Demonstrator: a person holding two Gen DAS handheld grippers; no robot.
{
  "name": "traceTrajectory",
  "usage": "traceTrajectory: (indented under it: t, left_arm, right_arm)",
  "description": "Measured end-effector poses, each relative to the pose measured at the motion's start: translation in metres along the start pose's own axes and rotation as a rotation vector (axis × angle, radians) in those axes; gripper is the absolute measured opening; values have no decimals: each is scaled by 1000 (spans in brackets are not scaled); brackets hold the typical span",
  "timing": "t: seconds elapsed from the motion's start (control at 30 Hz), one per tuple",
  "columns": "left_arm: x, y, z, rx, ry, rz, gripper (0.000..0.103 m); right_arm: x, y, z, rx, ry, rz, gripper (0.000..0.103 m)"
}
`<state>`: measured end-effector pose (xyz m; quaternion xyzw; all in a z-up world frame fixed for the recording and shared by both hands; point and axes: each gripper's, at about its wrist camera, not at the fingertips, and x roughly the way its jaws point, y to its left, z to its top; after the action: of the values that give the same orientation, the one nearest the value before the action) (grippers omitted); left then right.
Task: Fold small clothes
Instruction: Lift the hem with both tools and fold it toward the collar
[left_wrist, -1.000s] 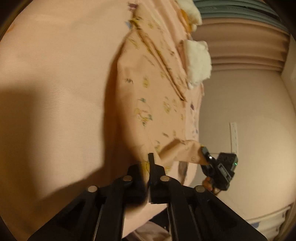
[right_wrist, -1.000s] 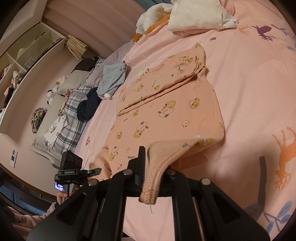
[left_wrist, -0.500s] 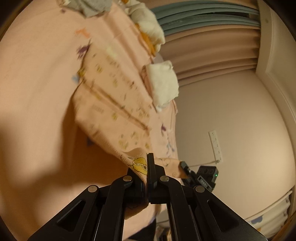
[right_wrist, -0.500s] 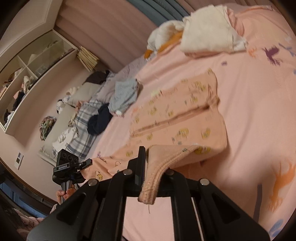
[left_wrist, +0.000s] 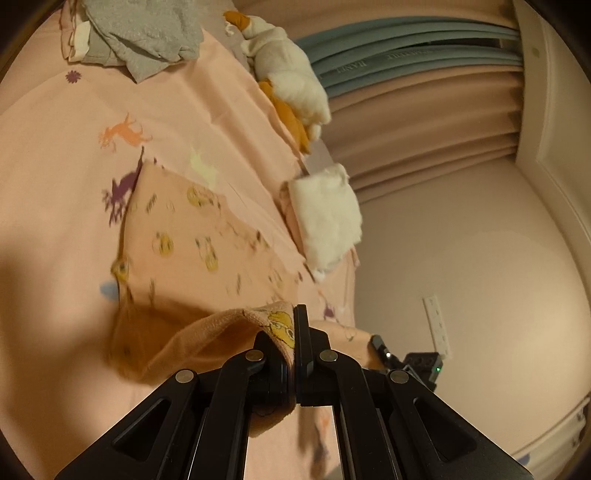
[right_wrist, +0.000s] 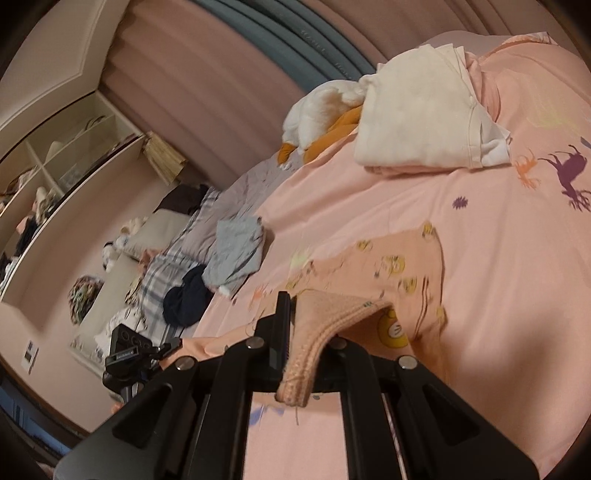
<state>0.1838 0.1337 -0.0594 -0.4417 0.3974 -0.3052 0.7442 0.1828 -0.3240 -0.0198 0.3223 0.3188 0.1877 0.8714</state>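
Observation:
A small peach garment with yellow cartoon prints lies on the pink bed sheet. My left gripper is shut on one edge of it, lifted off the sheet so the cloth sags below. My right gripper is shut on the ribbed hem of the same garment, also lifted. The cloth folds over towards its far part. The right gripper shows small in the left wrist view, and the left gripper in the right wrist view.
A folded white garment and a white and orange plush toy lie at the far side of the bed. A grey garment, a dark one and plaid cloth lie left. Curtains and a wall stand beyond.
Both grippers have lifted and carried the held edge forward over the garment, towards the white pile. The garment's far part now looks shorter, and more of the printed sheet shows.

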Motion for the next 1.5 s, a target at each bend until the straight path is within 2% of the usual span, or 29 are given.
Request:
traceTrajectory:
  t: [0.23, 0.47, 0.57, 0.67, 0.87, 0.9, 1.03, 1.13, 1.23, 1.3, 1.37, 1.4, 1.5]
  left_arm:
    - [39, 29, 46, -64, 10, 52, 0]
    - [69, 70, 78, -168, 16, 116, 0]
    - [76, 84, 87, -193, 10, 142, 0]
    - [81, 97, 91, -228, 20, 135, 0]
    - [88, 103, 106, -240, -12, 164, 0]
    - [90, 105, 109, -251, -25, 171, 0]
    - [94, 120, 115, -328, -39, 228, 0]
    - [91, 119, 116, -296, -30, 255, 0]
    - [82, 118, 120, -295, -34, 266, 0]
    - [68, 112, 125, -259, -83, 328, 6]
    - [59, 106, 127, -225, -98, 322, 7]
    - [56, 101, 126, -189, -82, 314, 7]
    - [64, 66, 107, 58, 37, 413, 7]
  right_arm:
    - [49, -31, 28, 69, 23, -69, 7]
    - [97, -74, 44, 170, 103, -163, 7]
    - [113, -86, 48, 187, 132, -197, 7]
    - [127, -94, 51, 200, 160, -228, 8]
    - [148, -99, 64, 205, 188, -260, 9]
    - [150, -99, 66, 216, 191, -259, 10]
    - [151, -107, 73, 280, 186, -286, 26]
    - [139, -113, 78, 289, 154, -291, 37]
    - [120, -115, 83, 271, 110, -310, 38]
    - [108, -107, 84, 194, 108, -322, 38]
    - [103, -90, 81, 97, 119, -313, 36]
    - [100, -82, 78, 44, 130, -302, 32]
    - [100, -58, 60, -127, 205, -287, 20]
